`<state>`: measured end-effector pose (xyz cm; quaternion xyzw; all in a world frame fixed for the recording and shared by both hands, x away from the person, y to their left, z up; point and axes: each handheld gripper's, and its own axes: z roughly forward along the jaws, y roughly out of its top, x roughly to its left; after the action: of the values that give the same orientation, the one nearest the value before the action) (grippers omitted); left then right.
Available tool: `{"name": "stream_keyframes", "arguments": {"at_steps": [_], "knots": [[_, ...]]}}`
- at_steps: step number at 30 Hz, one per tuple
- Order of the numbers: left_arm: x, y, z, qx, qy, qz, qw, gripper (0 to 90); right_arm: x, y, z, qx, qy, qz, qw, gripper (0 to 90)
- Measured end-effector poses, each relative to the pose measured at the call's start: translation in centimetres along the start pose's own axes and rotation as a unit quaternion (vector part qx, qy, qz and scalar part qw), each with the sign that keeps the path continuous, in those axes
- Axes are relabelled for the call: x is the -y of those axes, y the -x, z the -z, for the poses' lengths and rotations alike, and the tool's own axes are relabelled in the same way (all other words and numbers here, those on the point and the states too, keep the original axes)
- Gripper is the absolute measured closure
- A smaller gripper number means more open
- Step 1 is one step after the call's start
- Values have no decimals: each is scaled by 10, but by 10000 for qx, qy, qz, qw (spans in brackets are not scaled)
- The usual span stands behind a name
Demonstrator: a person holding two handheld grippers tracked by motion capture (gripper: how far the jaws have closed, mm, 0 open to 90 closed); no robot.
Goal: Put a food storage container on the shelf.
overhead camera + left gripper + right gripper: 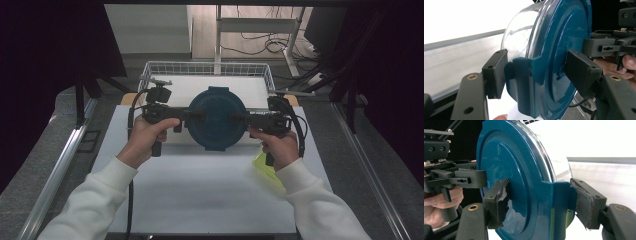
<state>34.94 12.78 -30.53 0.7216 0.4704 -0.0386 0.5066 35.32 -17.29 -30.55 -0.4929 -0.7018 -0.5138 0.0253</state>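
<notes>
A: Where's the container (216,118)?

B: Held above the counter (200,185), just before the wire basket (207,70), blue lid (564,50) up.

A: And the grippers?

B: Left gripper (197,115) and right gripper (237,119) each clamp a lid latch on opposite sides.

1. A white sheet (200,195) covered most of the table (327,165), whose grey surface showed along the left and right edges.
2. A white wire basket (207,69) stood at the far edge of the table, near the middle.
3. A yellow-green translucent item (264,167) lay on the white sheet toward the right edge, partly hidden; what it was could not be told.
4. Metal rails (57,170) ran along the table's left and right sides.
5. Beyond the far edge, a white frame (257,27) stood on the floor, with dark cables (270,46) lying about it.
6. Dark curtains (45,60) hung at both sides.
</notes>
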Motion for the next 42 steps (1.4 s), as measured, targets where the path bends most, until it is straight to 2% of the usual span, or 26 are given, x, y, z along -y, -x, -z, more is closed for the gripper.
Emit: {"name": "stream_keyframes", "arguments": {"at_steps": [8, 15, 28, 42], "knots": [[-9, 0, 1, -43, -3, -52, 10000, 364, -8, 2, -1, -53, 11, -10, 10000, 334], [-14, -2, -1, -15, -20, -20, 10000, 364, -15, 3, -2, -25, -3, 8, 10000, 334], [-42, -6, -5, -76, -48, -82, 9999, 364, -36, 11, -7, -104, 33, -82, 9999, 336], [-61, -13, -6, -46, 11, -36, 10000, 364, -59, 11, -12, -45, 34, 4, 10000, 337]]}}
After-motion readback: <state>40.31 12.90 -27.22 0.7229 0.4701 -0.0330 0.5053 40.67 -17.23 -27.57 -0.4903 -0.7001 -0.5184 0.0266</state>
